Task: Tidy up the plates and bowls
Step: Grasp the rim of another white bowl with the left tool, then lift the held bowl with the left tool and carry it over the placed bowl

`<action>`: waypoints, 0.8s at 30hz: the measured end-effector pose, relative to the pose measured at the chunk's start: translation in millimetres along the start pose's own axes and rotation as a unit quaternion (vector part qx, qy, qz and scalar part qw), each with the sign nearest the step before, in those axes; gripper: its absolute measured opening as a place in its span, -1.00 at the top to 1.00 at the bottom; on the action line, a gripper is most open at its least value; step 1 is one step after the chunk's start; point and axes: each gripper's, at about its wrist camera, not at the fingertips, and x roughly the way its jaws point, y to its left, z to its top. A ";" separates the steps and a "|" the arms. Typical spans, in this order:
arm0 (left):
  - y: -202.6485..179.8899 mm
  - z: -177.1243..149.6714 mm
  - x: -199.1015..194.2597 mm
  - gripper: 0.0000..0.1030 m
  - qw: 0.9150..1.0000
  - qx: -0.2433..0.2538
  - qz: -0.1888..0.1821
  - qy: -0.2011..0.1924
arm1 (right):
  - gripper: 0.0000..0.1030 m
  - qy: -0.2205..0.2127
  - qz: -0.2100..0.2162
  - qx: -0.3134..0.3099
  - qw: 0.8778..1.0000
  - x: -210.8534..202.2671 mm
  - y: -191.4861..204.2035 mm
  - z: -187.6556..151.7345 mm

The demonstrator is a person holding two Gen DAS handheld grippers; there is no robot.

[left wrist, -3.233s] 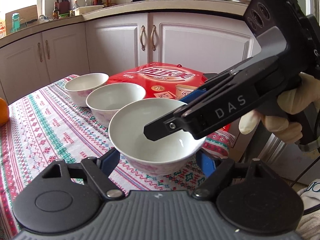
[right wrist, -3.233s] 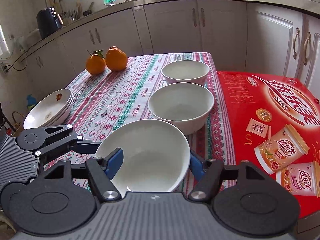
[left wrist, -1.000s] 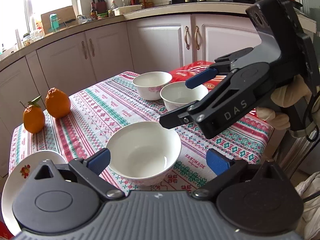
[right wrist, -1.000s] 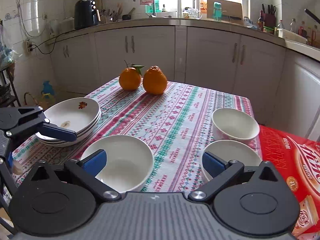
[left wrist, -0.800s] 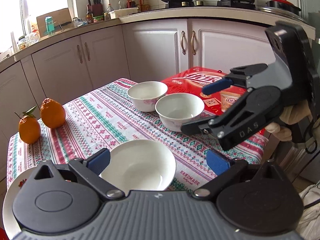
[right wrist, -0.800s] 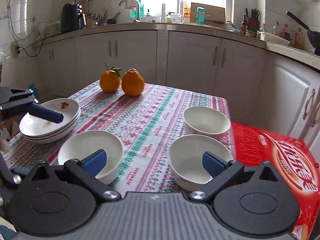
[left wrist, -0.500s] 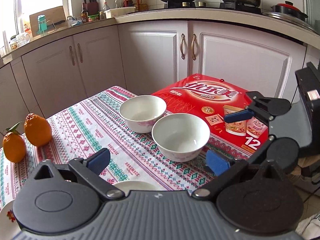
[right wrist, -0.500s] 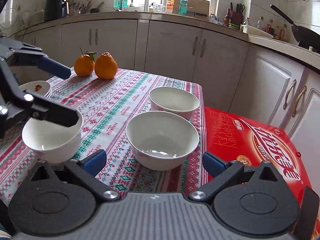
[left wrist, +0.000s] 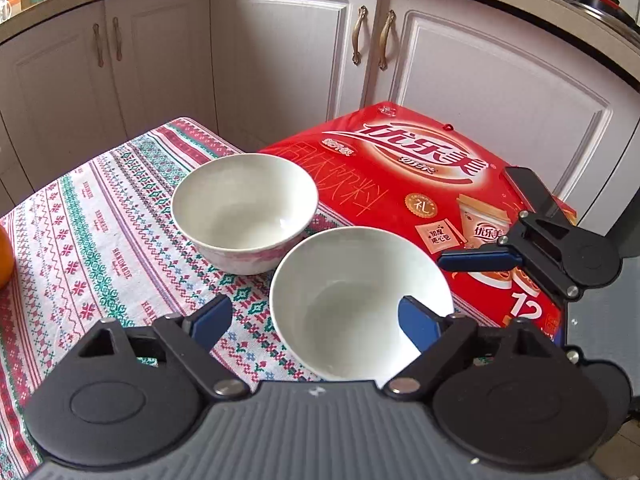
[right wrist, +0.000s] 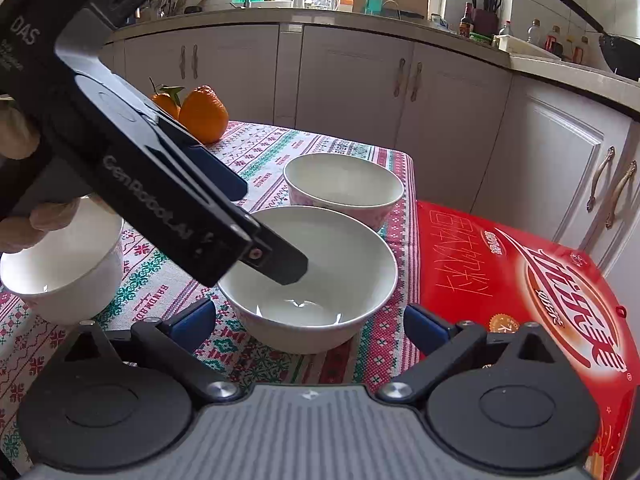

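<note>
Three white bowls stand on the patterned tablecloth. My left gripper point(left wrist: 316, 322) is open, its right finger inside the near bowl point(left wrist: 352, 304) and its left finger outside the rim. A second bowl point(left wrist: 244, 208) stands just behind. In the right wrist view my right gripper point(right wrist: 312, 324) is open and empty, just in front of the same near bowl point(right wrist: 320, 280). The left gripper's finger point(right wrist: 280, 260) dips into that bowl. The far bowl point(right wrist: 344, 188) is behind, and the third bowl point(right wrist: 60, 268) stands at the left.
A red drink box point(left wrist: 424, 184) lies on the table's right end, also in the right wrist view point(right wrist: 520, 280). Two oranges point(right wrist: 200, 112) sit at the far side. White kitchen cabinets point(left wrist: 280, 60) stand behind the table.
My left gripper has moved from the first bowl, now set down at the left, to the middle bowl and lowered over its rim. My right gripper has swung right to face that bowl.
</note>
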 end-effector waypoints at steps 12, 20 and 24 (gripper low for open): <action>-1.5 10.7 16.7 -0.28 0.999 0.006 -0.026 0.018 | -0.73 -0.005 0.016 -0.001 1.000 1.0 -4.5 2.2; -0.4 11.9 19.7 -0.26 0.999 0.011 -0.027 0.023 | -0.72 -0.005 0.016 -0.001 1.000 -0.4 -4.9 2.1; -1.4 12.8 23.0 -0.26 0.999 0.016 -0.026 0.026 | -0.72 -0.005 0.017 -0.001 1.000 -0.5 -4.8 2.1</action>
